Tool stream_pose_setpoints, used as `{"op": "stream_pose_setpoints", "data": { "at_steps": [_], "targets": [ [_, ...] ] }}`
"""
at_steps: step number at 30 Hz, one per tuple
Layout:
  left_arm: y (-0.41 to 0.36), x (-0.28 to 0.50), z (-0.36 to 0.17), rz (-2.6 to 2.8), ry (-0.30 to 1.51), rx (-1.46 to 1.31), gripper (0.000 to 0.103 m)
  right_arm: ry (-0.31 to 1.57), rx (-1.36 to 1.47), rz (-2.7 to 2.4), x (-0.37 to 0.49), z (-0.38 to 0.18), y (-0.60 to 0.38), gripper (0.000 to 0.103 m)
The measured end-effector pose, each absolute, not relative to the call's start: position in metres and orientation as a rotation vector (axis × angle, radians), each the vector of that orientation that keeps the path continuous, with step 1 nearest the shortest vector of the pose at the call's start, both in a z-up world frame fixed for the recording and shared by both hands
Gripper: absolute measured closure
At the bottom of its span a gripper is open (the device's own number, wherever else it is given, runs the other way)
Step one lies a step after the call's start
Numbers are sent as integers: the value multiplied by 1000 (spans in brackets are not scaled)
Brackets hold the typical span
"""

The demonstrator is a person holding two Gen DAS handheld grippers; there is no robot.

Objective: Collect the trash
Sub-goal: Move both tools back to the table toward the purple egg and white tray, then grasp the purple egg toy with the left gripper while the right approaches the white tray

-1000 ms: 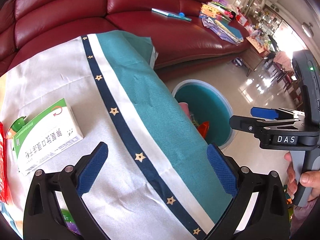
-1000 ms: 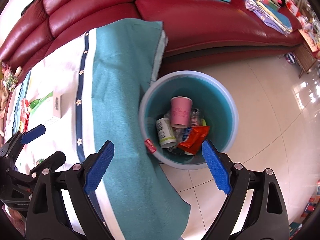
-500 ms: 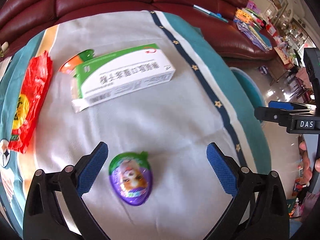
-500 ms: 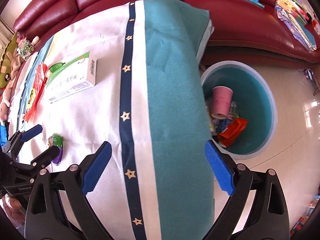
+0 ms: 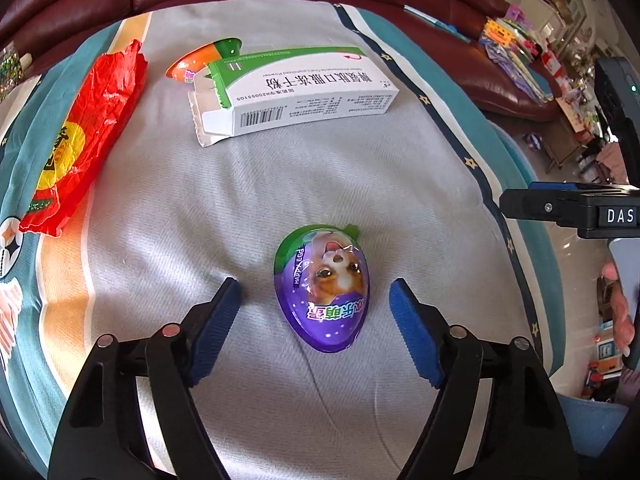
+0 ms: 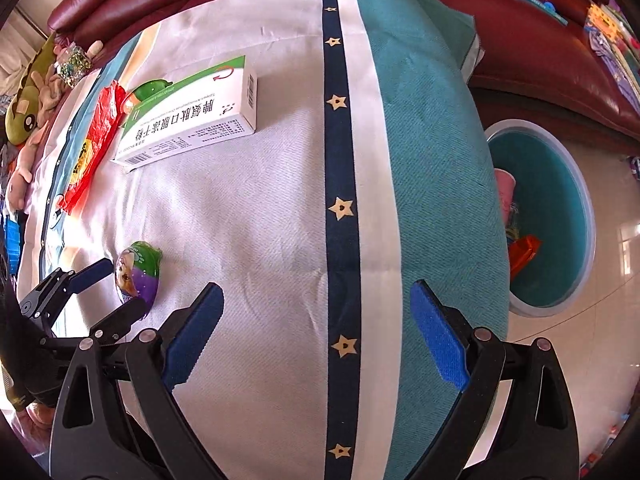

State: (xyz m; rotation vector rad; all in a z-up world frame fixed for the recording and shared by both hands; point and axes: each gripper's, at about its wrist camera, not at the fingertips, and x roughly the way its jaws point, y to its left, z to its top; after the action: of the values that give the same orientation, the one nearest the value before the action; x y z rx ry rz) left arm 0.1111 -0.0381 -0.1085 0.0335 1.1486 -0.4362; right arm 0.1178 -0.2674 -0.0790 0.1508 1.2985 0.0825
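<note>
A purple and green toy egg [image 5: 322, 288] lies on the cloth-covered table, between the open fingers of my left gripper [image 5: 316, 312], which do not touch it. It also shows in the right wrist view [image 6: 138, 276] with the left gripper [image 6: 110, 290] around it. A white and green medicine box [image 5: 296, 94], a red wrapper [image 5: 80, 136] and an orange and green toy [image 5: 204, 58] lie further back. My right gripper [image 6: 316, 328] is open and empty above the cloth's star stripe. The teal trash bin [image 6: 560, 216] stands on the floor to the right, holding a pink cup and wrappers.
A red leather sofa [image 6: 540, 36] runs behind the table, with papers on its seat. Plush toys [image 6: 28, 96] lie at the table's far left. The tiled floor [image 6: 616, 264] is beside the bin. The right gripper's body [image 5: 592, 208] shows at the right of the left wrist view.
My left gripper swung from the bin side over the table and closed in on the egg, which now lies between its fingers. My right gripper moved from above the bin to above the cloth.
</note>
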Motion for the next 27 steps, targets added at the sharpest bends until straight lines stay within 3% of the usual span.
{"op": "stream_pose_setpoints", "data": {
  "at_steps": [4,7,18,27],
  "targets": [
    [-46,109,-110,-438,1133,74,27,1299,143,84,120,-79,-264,13],
    [-50,107,-109,-429,1101,110,53,1303,134,81,122,-79,-261,13],
    [-3,129,-90,-395,1068,-28,53,1285,43,143,145,-62,-223,13],
    [58,164,-59,-306,1020,-111,53,1226,4,304,214,-32,-162,13]
  ]
}}
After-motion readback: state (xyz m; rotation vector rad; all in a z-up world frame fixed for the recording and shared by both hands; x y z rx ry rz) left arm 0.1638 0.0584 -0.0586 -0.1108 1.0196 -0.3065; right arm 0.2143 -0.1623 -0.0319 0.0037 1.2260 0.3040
